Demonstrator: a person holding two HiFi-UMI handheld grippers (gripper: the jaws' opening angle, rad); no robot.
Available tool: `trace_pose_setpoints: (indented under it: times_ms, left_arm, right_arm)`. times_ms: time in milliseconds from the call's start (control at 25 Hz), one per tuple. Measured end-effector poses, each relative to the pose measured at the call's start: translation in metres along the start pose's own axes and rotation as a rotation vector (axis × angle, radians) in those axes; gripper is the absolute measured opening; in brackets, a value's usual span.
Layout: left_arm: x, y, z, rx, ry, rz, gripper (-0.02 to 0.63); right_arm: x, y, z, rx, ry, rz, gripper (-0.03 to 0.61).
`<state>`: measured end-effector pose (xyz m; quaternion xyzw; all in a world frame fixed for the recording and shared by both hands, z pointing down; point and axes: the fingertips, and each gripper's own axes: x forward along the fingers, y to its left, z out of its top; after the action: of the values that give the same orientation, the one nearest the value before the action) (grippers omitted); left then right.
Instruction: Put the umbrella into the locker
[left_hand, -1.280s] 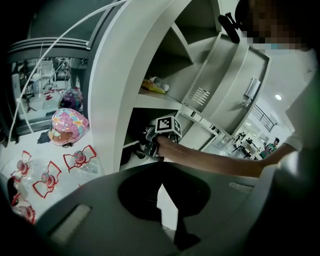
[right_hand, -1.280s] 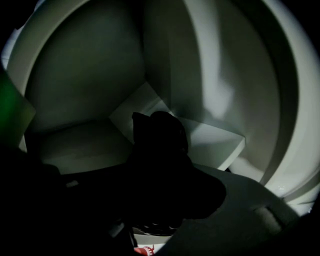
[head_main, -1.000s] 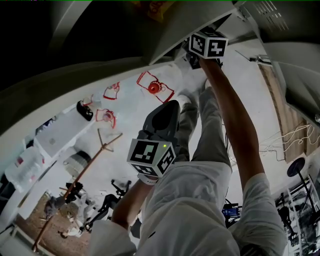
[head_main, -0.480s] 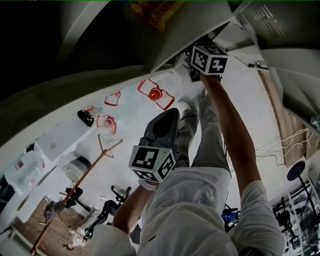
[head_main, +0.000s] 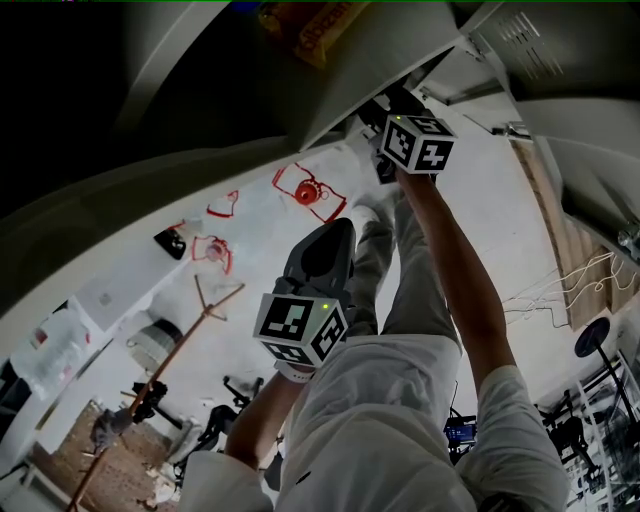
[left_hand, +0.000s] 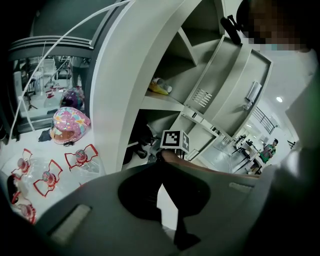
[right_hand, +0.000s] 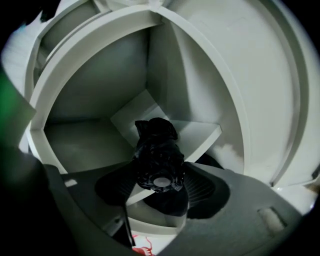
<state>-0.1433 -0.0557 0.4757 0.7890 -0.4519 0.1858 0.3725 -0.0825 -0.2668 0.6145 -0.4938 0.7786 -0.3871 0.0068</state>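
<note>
Umbrella (right_hand: 156, 150): black, folded up, lying inside the locker (right_hand: 100, 80) on a white shelf board (right_hand: 202, 132). Its capped near end sits right about at the board's front edge.
Right gripper (right_hand: 162, 192): parked at the compartment mouth, jaws apart on either side of that capped end. They've just been closing in a bit, but the pads don't look like they're pressing on it.
Left gripper (left_hand: 161, 175): down low over the person's white trousers (head_main: 400, 400), well apart from the locker. Jaws are together at the tips, nothing in them.
Compartment room: bare board and wall to the left of the umbrella and behind it, so decent space there. The right-hand wall is closer.
Locker door (left_hand: 240, 85): swung open, its edge standing out beside the right forearm.
Shelf above: yellow packet (left_hand: 159, 87) near the front lip.
Floor (head_main: 260, 240): some red-framed bits (head_main: 305, 190) lying near the locker's foot, otherwise open around the legs.
</note>
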Motion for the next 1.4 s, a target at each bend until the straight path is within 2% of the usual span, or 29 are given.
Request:
trace_pose_setpoints:
  times_ms: [160, 440, 760, 1040, 1160, 1400]
  left_arm:
    - [0.0, 0.003, 0.001, 0.003, 0.003, -0.001, 0.016]
    - [0.005, 0.0, 0.001, 0.003, 0.014, -0.014, 0.016]
    - [0.004, -0.005, 0.004, 0.005, 0.006, -0.016, 0.017]
    - [-0.002, -0.006, 0.003, -0.003, -0.012, -0.013, 0.015]
    - [-0.004, -0.008, 0.003, -0.004, -0.02, -0.016, 0.017]
    - [-0.008, -0.013, 0.002, 0.0, -0.034, -0.019, 0.015]
  right_arm:
    - [0.001, 0.0, 0.001, -0.047, 0.008, -0.01, 0.268]
    - [0.018, -0.004, 0.02, -0.145, 0.004, -0.025, 0.264]
    - [0.027, -0.007, 0.022, -0.095, 0.015, -0.03, 0.285]
    - [-0.005, -0.006, 0.014, -0.123, 0.029, -0.067, 0.278]
    - [-0.023, -0.008, -0.001, -0.128, 0.064, -0.05, 0.278]
    - [-0.061, 0.004, -0.01, -0.209, 0.12, -0.031, 0.278]
